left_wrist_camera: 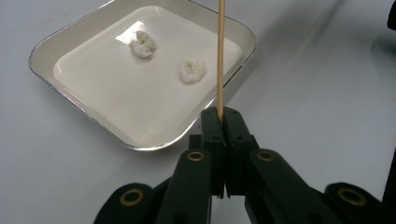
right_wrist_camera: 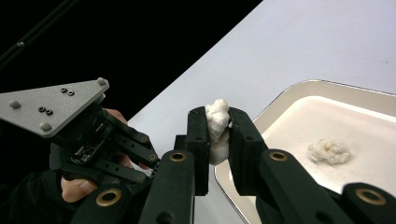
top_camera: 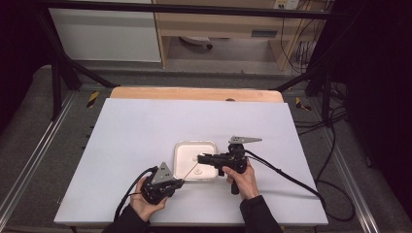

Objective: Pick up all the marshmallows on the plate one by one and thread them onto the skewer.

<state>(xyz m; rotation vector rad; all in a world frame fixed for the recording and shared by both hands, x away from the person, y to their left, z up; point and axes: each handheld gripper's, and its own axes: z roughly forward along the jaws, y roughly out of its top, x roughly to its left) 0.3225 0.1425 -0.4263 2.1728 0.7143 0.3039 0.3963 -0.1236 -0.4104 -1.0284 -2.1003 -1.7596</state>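
**Worktop stock: tray, two tongs, skewer, white lumps**

Worktop (top_camera: 145, 131): white, wide. Tray (top_camera: 180, 148): white, square, round-cornered, near the front edge; two white lumps (left_wrist_camera: 143, 44) lie in it. Left tongs (left_wrist_camera: 223, 122): clamped together on a thin wooden skewer (left_wrist_camera: 221, 51) that slants over the tray. Right tongs (right_wrist_camera: 217, 128): closed on a third white lump (right_wrist_camera: 216, 126), held above the tray's edge.

A white tray (top_camera: 194, 151) sits near the middle of the white bench (top_camera: 145, 131). The left claw (top_camera: 178, 183), near-left of it, holds a thin skewer (top_camera: 188, 172) slanting over the tray; the right claw (top_camera: 201, 158) reaches in from the right
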